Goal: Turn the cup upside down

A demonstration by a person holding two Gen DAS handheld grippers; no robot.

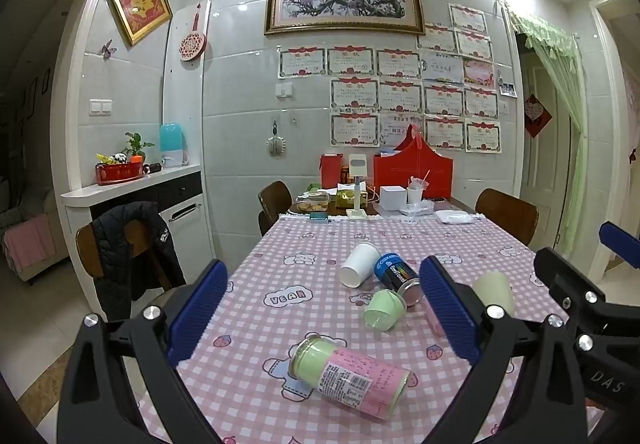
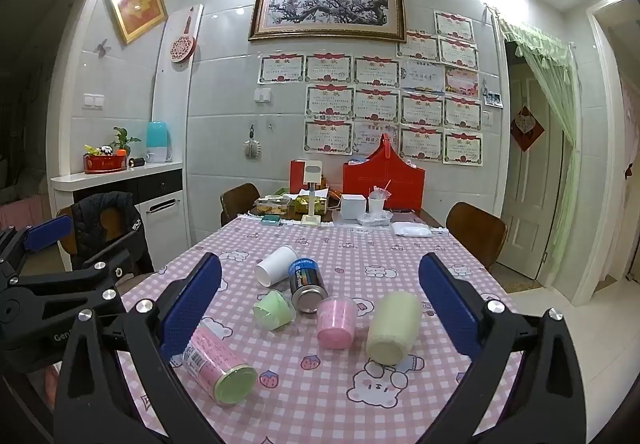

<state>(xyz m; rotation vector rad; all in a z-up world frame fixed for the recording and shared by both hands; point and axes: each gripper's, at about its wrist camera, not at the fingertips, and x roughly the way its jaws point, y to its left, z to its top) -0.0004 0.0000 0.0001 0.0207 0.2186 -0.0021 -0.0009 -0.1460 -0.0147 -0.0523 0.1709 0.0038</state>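
Several cups and cans lie on their sides on the pink checked tablecloth (image 2: 400, 268). A white paper cup (image 1: 359, 264) (image 2: 276, 265) lies farthest. A small green cup (image 1: 383, 310) (image 2: 274, 310), a pink cup (image 2: 337, 322) and a pale yellow cup (image 2: 394, 328) (image 1: 494, 292) lie nearer. My left gripper (image 1: 320, 314) is open and empty above the table's near left. My right gripper (image 2: 320, 314) is open and empty, with the pink and yellow cups ahead between its fingers.
A blue-black can (image 1: 398, 278) (image 2: 306, 286) lies by the white cup. A pink and green labelled can (image 1: 350, 376) (image 2: 218, 368) lies near the front. Boxes, a red bag (image 2: 384, 180) and food sit at the table's far end. Chairs (image 2: 476, 232) stand around.
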